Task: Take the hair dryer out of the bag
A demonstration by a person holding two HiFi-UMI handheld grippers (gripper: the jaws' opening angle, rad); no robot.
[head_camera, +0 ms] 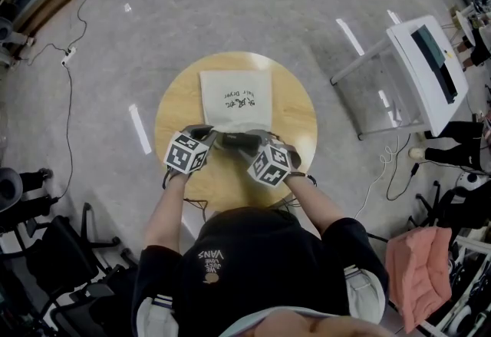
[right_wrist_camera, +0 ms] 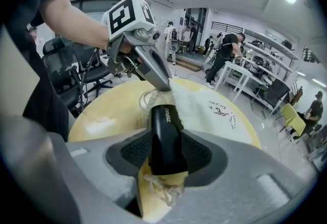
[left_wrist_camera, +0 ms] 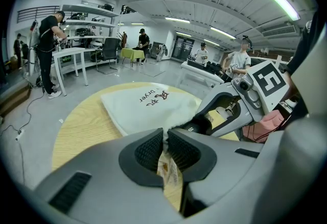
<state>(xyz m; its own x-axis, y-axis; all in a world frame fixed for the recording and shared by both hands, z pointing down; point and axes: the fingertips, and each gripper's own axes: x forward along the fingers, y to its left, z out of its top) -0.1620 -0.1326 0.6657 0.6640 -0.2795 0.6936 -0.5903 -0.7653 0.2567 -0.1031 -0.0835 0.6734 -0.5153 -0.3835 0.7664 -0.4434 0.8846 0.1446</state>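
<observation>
A white drawstring bag (head_camera: pixel 236 97) printed "Hair Dryer" lies on the round wooden table (head_camera: pixel 176 109). At the bag's near mouth my left gripper (left_wrist_camera: pixel 165 149) is shut on the fabric edge (left_wrist_camera: pixel 164 133), and the right gripper view shows it (right_wrist_camera: pixel 162 82) pinching that rim from the left. A black hair dryer (right_wrist_camera: pixel 166 136) pokes out of the bag (right_wrist_camera: pixel 209 110) toward me. My right gripper (right_wrist_camera: pixel 166 155) has its pads pressed on both sides of the dryer's black body. A frayed drawstring (right_wrist_camera: pixel 161 187) hangs below the jaws. In the head view both grippers (head_camera: pixel 209 136) (head_camera: pixel 257 142) meet over the dryer (head_camera: pixel 239 139).
To the right on the floor stands a white machine on a metal stand (head_camera: pixel 430 67). A pink cloth (head_camera: pixel 418 266) hangs at lower right. Black office chairs (head_camera: pixel 54 259) crowd the lower left, and cables run across the floor. Several people work at benches far behind.
</observation>
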